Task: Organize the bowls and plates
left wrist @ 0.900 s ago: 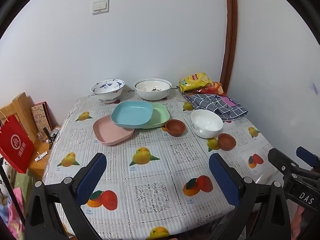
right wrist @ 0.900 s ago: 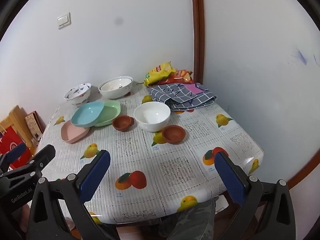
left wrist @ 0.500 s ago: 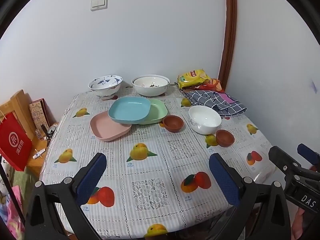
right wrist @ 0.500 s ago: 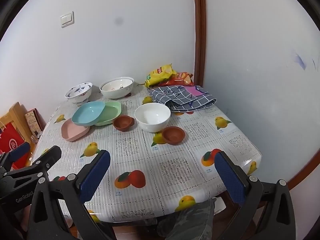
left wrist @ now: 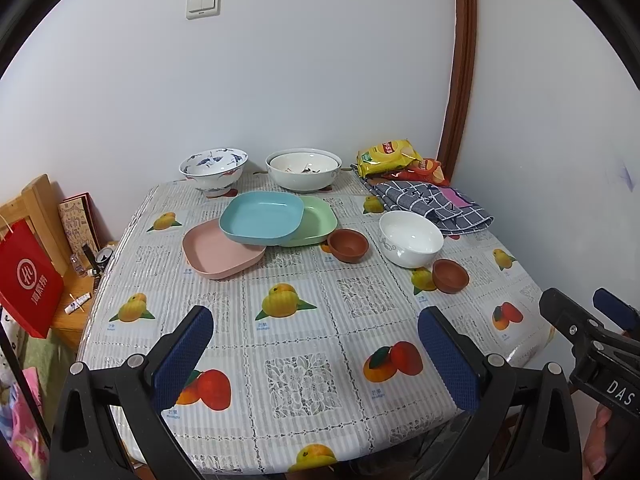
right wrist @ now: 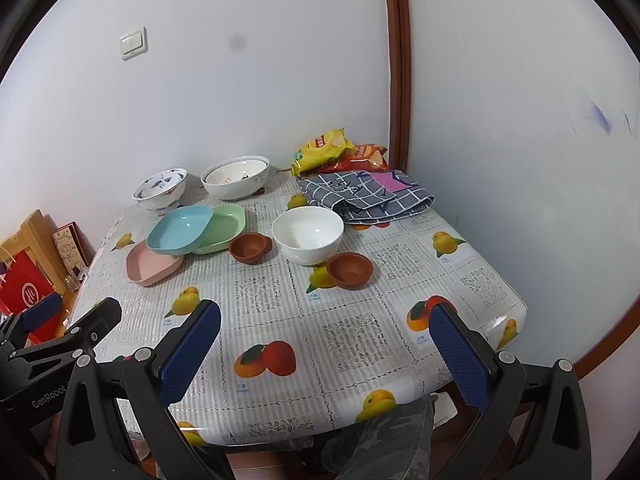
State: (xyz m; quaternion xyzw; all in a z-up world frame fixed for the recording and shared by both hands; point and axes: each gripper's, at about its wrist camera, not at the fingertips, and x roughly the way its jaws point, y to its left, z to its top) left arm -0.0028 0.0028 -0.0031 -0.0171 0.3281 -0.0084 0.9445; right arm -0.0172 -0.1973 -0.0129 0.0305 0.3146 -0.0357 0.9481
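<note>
I am holding my left hand-held gripper [left wrist: 316,340] and right hand-held gripper [right wrist: 326,336] spread wide and empty above the worktop [left wrist: 304,320], facing the plates and bowls.

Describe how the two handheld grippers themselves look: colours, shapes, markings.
Both match: the left gripper and right gripper have black plastic frames with triangular cut-outs and silver screws. Each finger carries a dark blue textured pad. White lettering marks the bodies: "GenRobot" on the left, "DAS" on the right. No cables show.

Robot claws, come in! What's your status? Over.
Left claw and right claw open, empty, short of the dishes. Blue plate overlaps pink plate and green plate. Nothing in the way.
</note>
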